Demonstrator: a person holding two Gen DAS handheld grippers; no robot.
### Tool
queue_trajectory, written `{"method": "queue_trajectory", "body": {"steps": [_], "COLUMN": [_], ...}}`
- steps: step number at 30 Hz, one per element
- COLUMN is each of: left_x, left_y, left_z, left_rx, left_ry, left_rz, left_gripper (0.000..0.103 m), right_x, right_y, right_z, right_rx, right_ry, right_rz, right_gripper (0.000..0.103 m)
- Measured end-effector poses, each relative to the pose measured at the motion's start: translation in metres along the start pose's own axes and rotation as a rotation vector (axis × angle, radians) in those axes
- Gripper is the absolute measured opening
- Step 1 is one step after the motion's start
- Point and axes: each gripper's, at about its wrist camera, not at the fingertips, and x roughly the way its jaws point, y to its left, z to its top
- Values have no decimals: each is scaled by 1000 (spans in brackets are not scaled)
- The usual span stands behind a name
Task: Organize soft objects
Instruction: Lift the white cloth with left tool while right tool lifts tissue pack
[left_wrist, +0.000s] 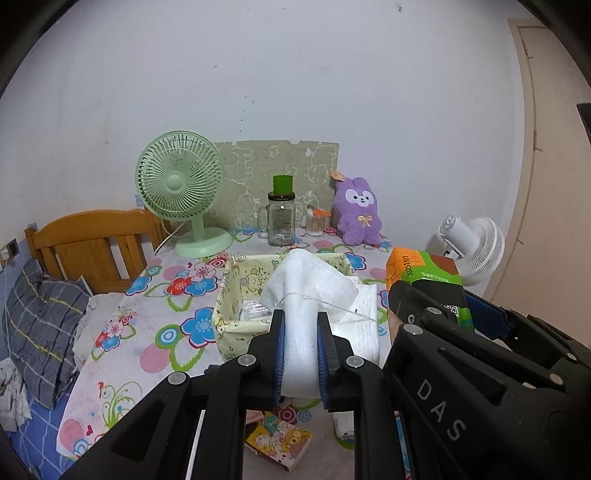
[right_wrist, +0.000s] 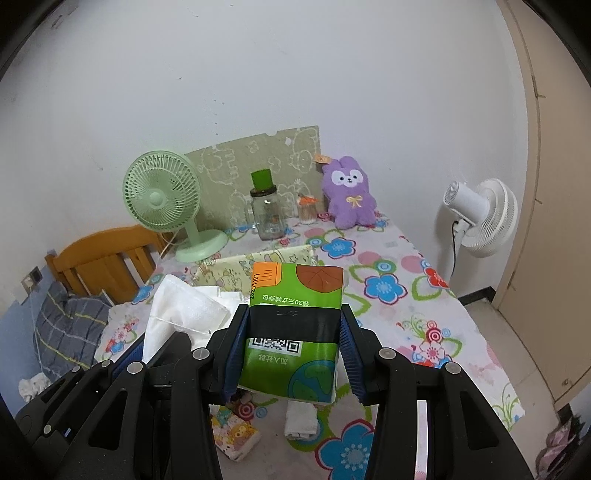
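Left wrist view: I hold white cloth (left_wrist: 301, 325) in shut left gripper (left_wrist: 300, 354) above fabric basket (left_wrist: 229, 295); right gripper (right_wrist: 293, 354) clamps tissue pack (right_wrist: 295, 332); loose cloth may snag the basket rim

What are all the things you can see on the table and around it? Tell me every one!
white cloth: one, white, pinched in the left gripper, above the basket
tissue pack: one, green and orange, clamped in the right gripper
fabric basket: one, pale yellow, middle of the table
plush bunny: one, purple, back of the table
desk fan: one, mint green, back left
glass jar: one, clear with a green lid, back middle
standing fan: one, white, on the floor at the right
small cartoon pack: one, yellow, near edge
tablecloth: one, flowered
left gripper: black, shut on the cloth
right gripper: black, shut on the pack
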Motion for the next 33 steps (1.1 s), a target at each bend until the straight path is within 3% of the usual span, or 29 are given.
{"method": "queue_trajectory", "body": {"steps": [33], "left_x": [80], "left_y": [25], "left_z": [38], "left_rx": [-41], "left_ry": [42], "left_rz": [39], "left_gripper": [13], "right_x": [93], "right_y": [18], "right_z": [45], "right_rx": [-22], "right_ry": [33], "right_rz": [89], "right_gripper": [49]}}
